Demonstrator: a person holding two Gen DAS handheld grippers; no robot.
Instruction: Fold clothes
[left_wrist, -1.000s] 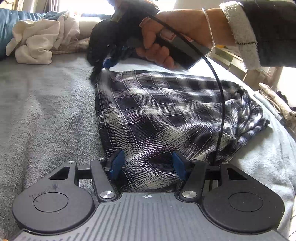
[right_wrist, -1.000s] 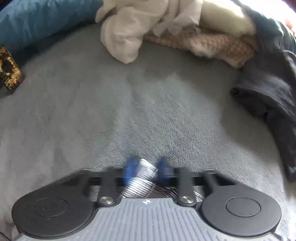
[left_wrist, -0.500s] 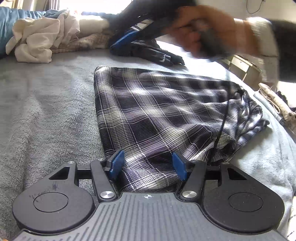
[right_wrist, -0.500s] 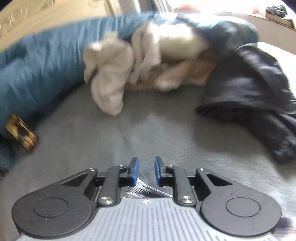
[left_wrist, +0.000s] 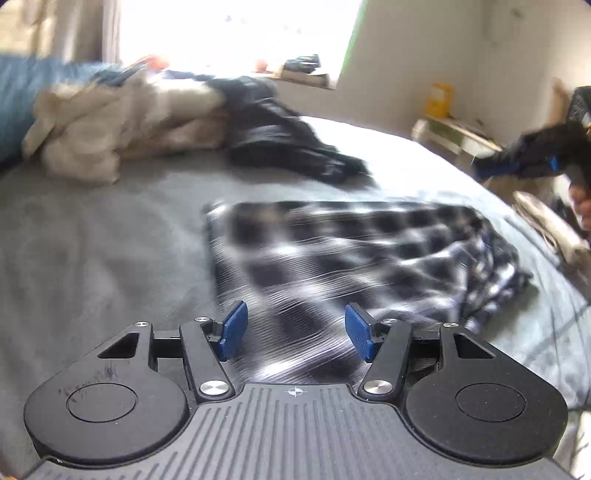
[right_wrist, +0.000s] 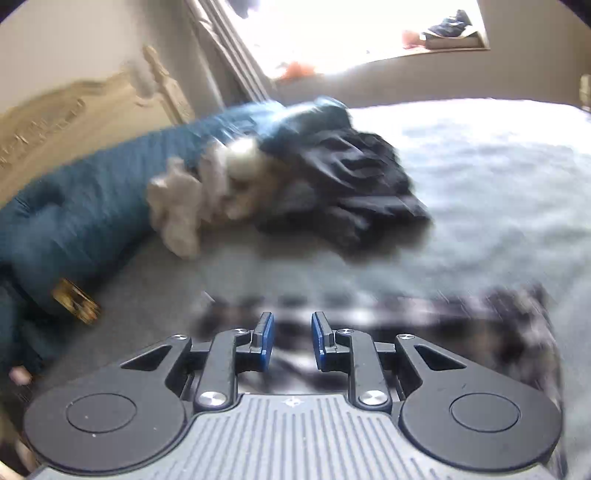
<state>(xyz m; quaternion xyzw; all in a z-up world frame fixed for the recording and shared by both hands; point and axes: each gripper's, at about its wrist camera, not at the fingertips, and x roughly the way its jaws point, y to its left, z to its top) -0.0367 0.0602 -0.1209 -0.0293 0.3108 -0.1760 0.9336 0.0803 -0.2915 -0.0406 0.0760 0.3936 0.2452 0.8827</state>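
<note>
The left gripper (left_wrist: 293, 334) stands about half open over the near edge of the plaid shirt (left_wrist: 343, 254), its pads clear of the cloth as far as the blur shows. The right gripper (right_wrist: 292, 341) has just been opening and holds a narrow gap with nothing between its pads. The shirt lies flat mid-bed (left_wrist: 96, 236), its right end bunched; motion blur smears its pattern, and the clothes pile (right_wrist: 280, 184) near the bed's far edge.
</note>
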